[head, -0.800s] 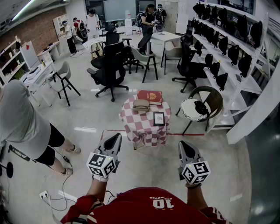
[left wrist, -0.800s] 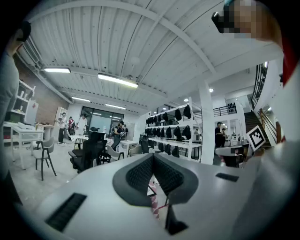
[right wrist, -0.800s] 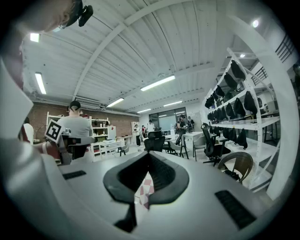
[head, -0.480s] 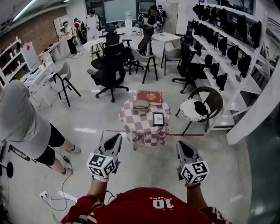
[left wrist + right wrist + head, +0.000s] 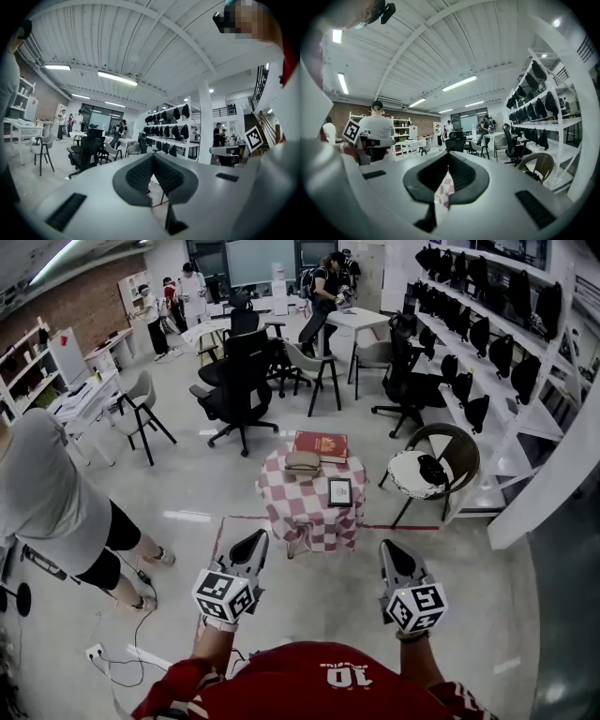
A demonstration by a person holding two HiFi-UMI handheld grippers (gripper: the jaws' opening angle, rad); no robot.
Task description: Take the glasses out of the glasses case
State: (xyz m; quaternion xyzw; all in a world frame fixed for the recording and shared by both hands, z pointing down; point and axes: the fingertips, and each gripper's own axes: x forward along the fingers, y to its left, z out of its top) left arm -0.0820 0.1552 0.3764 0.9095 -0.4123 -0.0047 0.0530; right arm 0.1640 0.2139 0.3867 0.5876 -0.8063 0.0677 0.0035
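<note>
The glasses case, grey-brown and closed, lies on a small table with a red-and-white checked cloth, some way ahead of both grippers. The glasses are not visible. My left gripper hangs over the floor in front of the table's near left corner, jaws shut and empty. My right gripper is over the floor to the table's near right, also shut on nothing. In the left gripper view the gripper points out into the room. In the right gripper view a bit of checked cloth shows below the closed gripper.
A red book and a small dark frame share the table. A person in a grey shirt stands at the left. A wicker chair is right of the table, office chairs behind it, and shelves of bags along the right.
The left gripper has drifted slightly right toward the table. The right gripper has barely moved. Both stay shut and empty.
</note>
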